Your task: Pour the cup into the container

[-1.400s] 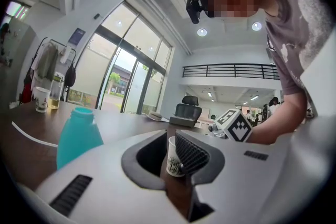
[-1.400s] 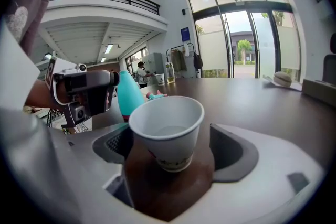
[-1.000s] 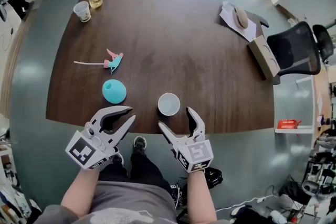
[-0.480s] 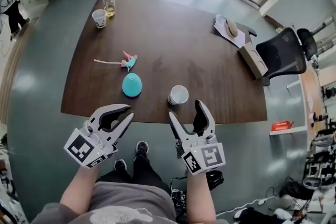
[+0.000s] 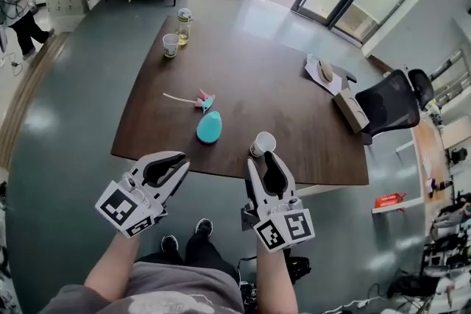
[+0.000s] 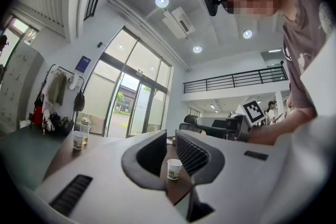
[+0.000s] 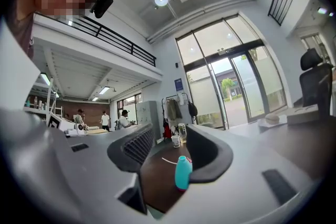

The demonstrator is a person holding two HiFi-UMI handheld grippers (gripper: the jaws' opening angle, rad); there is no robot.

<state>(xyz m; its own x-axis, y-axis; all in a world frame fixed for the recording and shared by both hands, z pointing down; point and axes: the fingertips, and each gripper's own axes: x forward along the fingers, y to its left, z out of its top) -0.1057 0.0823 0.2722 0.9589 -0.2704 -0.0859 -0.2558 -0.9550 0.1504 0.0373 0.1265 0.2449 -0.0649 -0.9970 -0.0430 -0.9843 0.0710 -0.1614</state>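
White tapered cup [image 5: 263, 143] at the front edge of the dark wood-grain bench [image 5: 257, 77]. Left tongs [image 5: 182, 162] released; right tongs [image 5: 260, 160], ribbed pads, just closed partway; both empty.

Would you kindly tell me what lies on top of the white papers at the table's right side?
A rounded beige object lies on the papers, too small to identify. It covers their middle, so that part is unseen.
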